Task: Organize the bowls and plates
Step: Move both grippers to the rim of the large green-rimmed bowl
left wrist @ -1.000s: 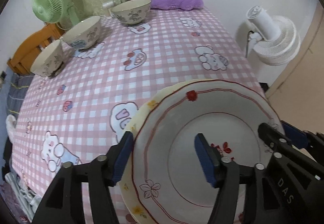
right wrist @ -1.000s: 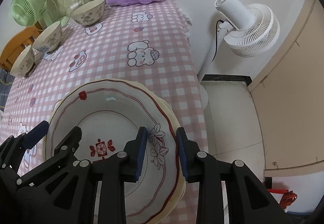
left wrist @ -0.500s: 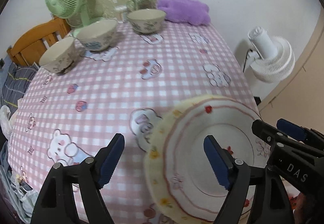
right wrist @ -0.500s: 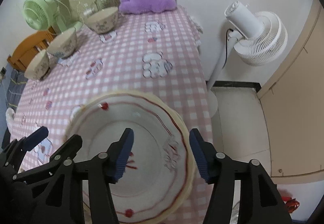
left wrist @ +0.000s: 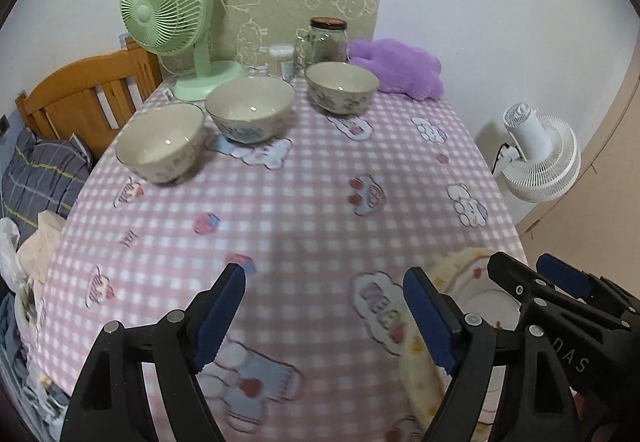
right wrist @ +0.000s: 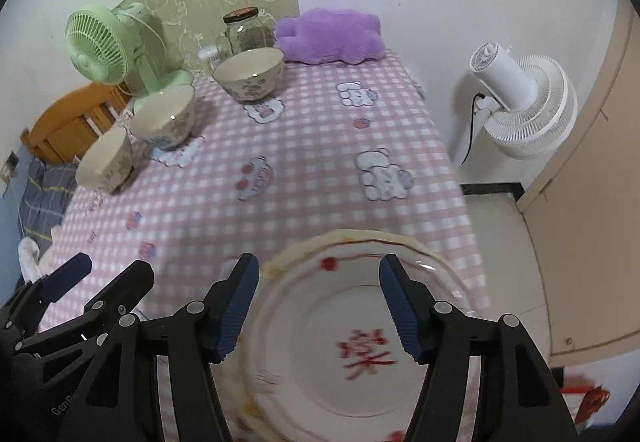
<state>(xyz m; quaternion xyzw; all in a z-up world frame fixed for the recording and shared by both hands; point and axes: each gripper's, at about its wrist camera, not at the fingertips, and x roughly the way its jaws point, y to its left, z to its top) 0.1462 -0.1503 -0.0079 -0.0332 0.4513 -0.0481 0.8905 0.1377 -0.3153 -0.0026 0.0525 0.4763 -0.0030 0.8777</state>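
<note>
Left wrist view shows the left gripper (left wrist: 324, 316) with its fingers spread wide over bare pink-checked cloth, nothing between them; they widened a moment ago. The stacked plates (right wrist: 360, 354) lie at the near right corner of the worktop (left wrist: 304, 210), close to its right edge. The right gripper (right wrist: 318, 306) hangs above them, its fingers having just parted and standing clear of the rim. Three bowls (left wrist: 250, 108) sit in a row along the far side, well apart from the plates. Behind them stand a green fan (left wrist: 168, 22), a glass jar (left wrist: 326, 40) and a purple cushion (left wrist: 400, 68). Between bowls and plates the middle of the cloth lies open. Past the right edge stands a white fan (right wrist: 520, 98) on the floor.
</note>
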